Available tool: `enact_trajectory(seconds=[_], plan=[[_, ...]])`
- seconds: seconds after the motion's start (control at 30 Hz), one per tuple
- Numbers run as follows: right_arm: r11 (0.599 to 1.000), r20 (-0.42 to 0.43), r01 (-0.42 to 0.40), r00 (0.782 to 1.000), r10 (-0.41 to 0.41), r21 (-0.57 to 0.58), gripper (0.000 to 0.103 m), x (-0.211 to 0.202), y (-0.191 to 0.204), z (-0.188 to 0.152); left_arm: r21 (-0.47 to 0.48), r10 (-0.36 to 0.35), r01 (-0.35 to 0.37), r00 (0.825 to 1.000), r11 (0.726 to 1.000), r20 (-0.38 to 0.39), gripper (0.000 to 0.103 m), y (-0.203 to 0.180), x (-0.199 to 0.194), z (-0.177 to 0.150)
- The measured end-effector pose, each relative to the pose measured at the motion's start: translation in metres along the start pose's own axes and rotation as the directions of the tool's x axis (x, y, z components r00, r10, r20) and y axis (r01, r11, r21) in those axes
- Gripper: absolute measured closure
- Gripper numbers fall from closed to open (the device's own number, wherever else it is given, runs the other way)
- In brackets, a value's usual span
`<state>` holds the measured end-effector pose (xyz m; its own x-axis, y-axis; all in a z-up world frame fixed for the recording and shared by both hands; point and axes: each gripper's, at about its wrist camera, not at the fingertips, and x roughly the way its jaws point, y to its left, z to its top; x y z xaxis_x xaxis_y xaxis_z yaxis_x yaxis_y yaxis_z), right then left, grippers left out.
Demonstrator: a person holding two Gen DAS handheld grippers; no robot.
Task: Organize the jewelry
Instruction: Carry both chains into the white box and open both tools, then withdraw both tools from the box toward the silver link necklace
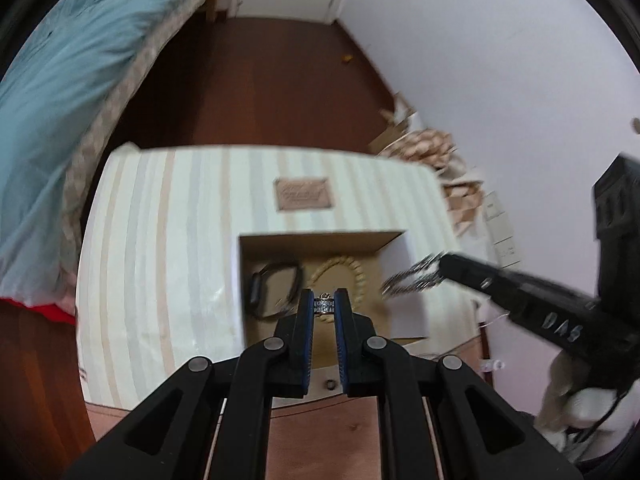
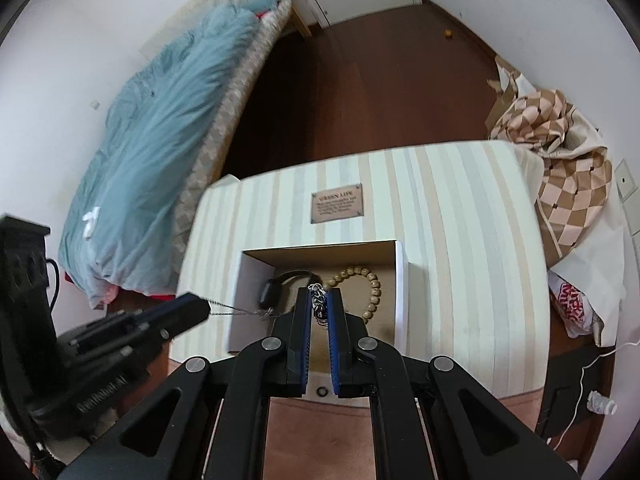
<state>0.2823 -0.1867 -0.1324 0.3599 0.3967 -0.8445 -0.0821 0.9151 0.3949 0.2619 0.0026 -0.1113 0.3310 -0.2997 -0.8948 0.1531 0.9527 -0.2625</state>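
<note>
My left gripper is shut on a small silver band set with stones, held above an open cardboard box. Inside the box lie a black watch and a bracelet of tan beads. My right gripper is shut on a chunky silver chain over the same box. In the left wrist view that chain hangs blurred from the right gripper. A thin chain runs from the left gripper toward the right fingers.
The box rests on a striped cream surface bearing a brown plaque. A small dark ring lies at its near edge. A bed with a blue blanket stands at left, checked cloth at right, dark wood floor beyond.
</note>
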Motion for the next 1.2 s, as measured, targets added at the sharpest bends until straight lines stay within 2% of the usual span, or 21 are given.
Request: enact_trajectory(seconds=[0.13, 0.17, 0.23, 0.3, 0.33, 0.43, 0.47, 0.53, 0.57, 0.6, 0.7, 0.77, 0.8, 0.83, 0.9, 1.03, 1.2], plan=[[1.000, -0.039, 0.025, 0.999, -0.025, -0.013, 0.095, 0.025, -0.002, 0.009, -0.026, 0.046, -0.047, 0.998, 0.999, -0.039, 0.094, 0.008, 0.018, -0.007], [0.999, -0.042, 0.029, 0.999, -0.030, -0.016, 0.095, 0.028, -0.002, 0.009, -0.033, 0.059, -0.060, 0.997, 0.998, -0.041, 0.091, 0.010, 0.021, -0.008], [0.999, -0.056, 0.043, 0.997, -0.044, -0.021, 0.095, 0.037, -0.003, 0.013, -0.036, 0.094, -0.095, 0.995, 0.995, -0.042, 0.078, 0.013, 0.024, -0.007], [0.996, -0.080, 0.074, 0.994, -0.077, -0.042, 0.095, 0.045, -0.001, 0.015, -0.049, 0.132, -0.133, 0.991, 0.990, -0.028, 0.029, 0.018, 0.023, -0.006], [0.993, -0.099, 0.108, 0.989, -0.113, -0.047, 0.095, 0.051, -0.002, 0.017, -0.057, 0.136, -0.137, 0.991, 0.989, -0.019, 0.023, 0.021, 0.022, -0.006], [0.978, -0.118, 0.192, 0.973, -0.200, -0.075, 0.093, 0.059, -0.005, 0.020, -0.072, 0.173, -0.173, 0.985, 0.982, -0.006, 0.022, 0.027, 0.020, -0.004], [0.977, -0.117, 0.199, 0.972, -0.206, -0.073, 0.091, 0.057, -0.006, 0.020, -0.072, 0.189, -0.189, 0.982, 0.979, -0.006, 0.017, 0.028, 0.019, -0.004], [0.979, -0.102, 0.194, 0.975, -0.200, -0.061, 0.067, 0.050, -0.007, 0.020, -0.076, 0.222, -0.221, 0.975, 0.972, 0.001, 0.006, 0.031, 0.017, -0.005], [0.980, -0.088, 0.190, 0.977, -0.195, -0.055, 0.062, 0.044, -0.008, 0.019, -0.077, 0.239, -0.237, 0.971, 0.968, 0.008, 0.003, 0.032, 0.015, -0.006], [0.980, -0.076, 0.193, 0.978, -0.197, -0.054, 0.056, 0.040, -0.008, 0.018, -0.078, 0.249, -0.247, 0.968, 0.966, 0.015, 0.003, 0.033, 0.014, -0.006], [0.973, -0.054, 0.222, 0.973, -0.225, -0.066, 0.055, 0.030, -0.005, 0.013, -0.085, 0.296, -0.291, 0.954, 0.953, 0.055, 0.002, 0.035, 0.006, -0.010], [0.960, -0.036, 0.268, 0.962, -0.272, -0.085, 0.038, 0.026, -0.004, 0.004, -0.087, 0.324, -0.317, 0.942, 0.944, 0.082, 0.001, 0.035, 0.001, -0.016], [0.957, -0.030, 0.275, 0.960, -0.279, -0.090, 0.019, 0.025, -0.003, 0.001, -0.085, 0.334, -0.327, 0.938, 0.941, 0.090, 0.000, 0.034, 0.000, -0.019], [0.952, -0.017, 0.292, 0.955, -0.295, -0.093, 0.006, 0.024, -0.003, -0.007, -0.084, 0.346, -0.338, 0.933, 0.937, 0.097, 0.000, 0.034, -0.001, -0.022], [0.939, 0.003, 0.328, 0.944, -0.330, -0.101, 0.004, 0.022, -0.003, -0.018, -0.076, 0.369, -0.362, 0.924, 0.929, 0.104, 0.000, 0.032, 0.000, -0.028], [0.917, 0.036, 0.384, 0.923, -0.382, -0.108, 0.004, 0.020, -0.002, -0.039, -0.090, 0.369, -0.361, 0.924, 0.928, 0.099, 0.000, 0.031, 0.003, -0.039], [0.907, 0.065, 0.407, 0.913, -0.402, -0.109, 0.004, 0.013, 0.001, -0.052, -0.086, 0.380, -0.373, 0.918, 0.924, 0.109, 0.000, 0.024, 0.000, -0.050]])
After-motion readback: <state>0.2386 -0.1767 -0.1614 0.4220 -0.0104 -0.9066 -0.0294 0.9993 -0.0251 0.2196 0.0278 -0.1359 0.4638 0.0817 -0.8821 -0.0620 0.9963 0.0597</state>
